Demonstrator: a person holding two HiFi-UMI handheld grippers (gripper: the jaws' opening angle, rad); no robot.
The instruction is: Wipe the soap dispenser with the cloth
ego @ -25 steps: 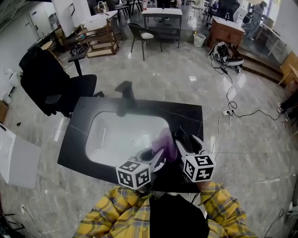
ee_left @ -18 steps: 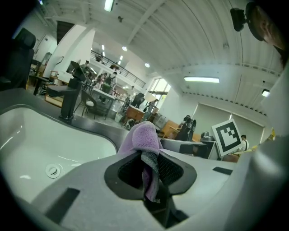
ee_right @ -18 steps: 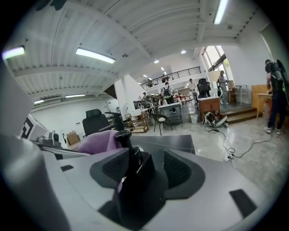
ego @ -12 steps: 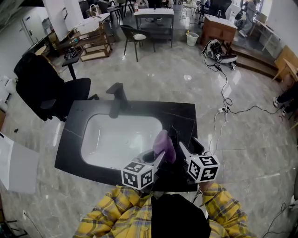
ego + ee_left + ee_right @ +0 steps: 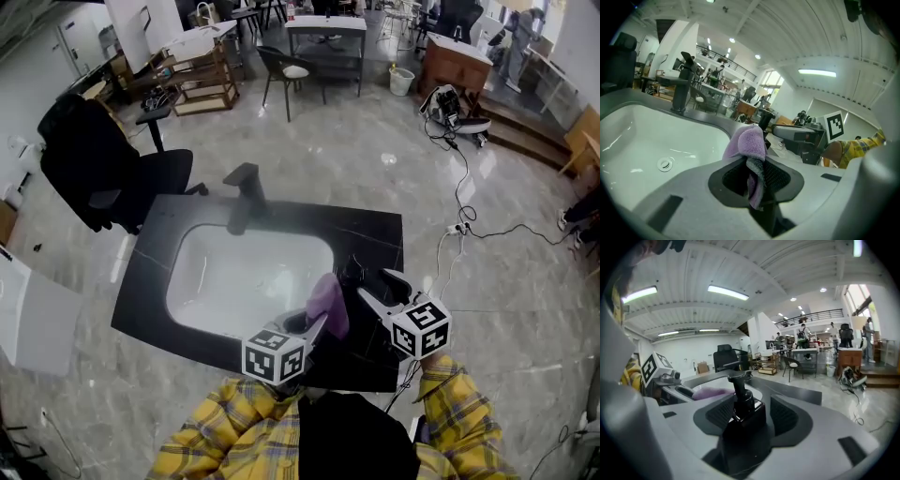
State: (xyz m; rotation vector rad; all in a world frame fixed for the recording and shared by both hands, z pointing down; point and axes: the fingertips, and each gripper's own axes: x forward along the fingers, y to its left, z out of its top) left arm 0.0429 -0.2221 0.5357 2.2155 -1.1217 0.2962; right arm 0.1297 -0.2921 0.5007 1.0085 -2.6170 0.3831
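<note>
The sink basin (image 5: pixel 234 272) is set into the black bench (image 5: pixel 380 234). The soap dispenser (image 5: pixel 740 387), black with a pump head, is found at the basin's near right corner, just off its rim. It is clamped between the jaws of the right tool (image 5: pixel 746 409), whose ribbed pads are seen at either side of the square body. This tool is aimed away from the person and somewhat downward toward that corner of the basin. Its marker cube (image 5: pixel 422 326) is seen tilted to one side. It is carried at the end of an arm covered by the right sleeve (image 5: pixel 452 398), in yellow plaid.

The cloth (image 5: pixel 747 143), purple, is pinched in the closed jaws of the left tool (image 5: pixel 757 177). A rounded bunch of it stands up beyond the jaw tips, and a short end hangs down between the pads. The left tool is held over the basin's near edge, close to the same right corner, and is pointed forward and slightly downward. The left sleeve (image 5: pixel 211 427) is seen behind it. The cloth is seen just beside the dispenser, on the side facing the basin; whether the two are touching cannot be made out. The faucet (image 5: pixel 246 192) is mounted at the basin's far edge.
</note>
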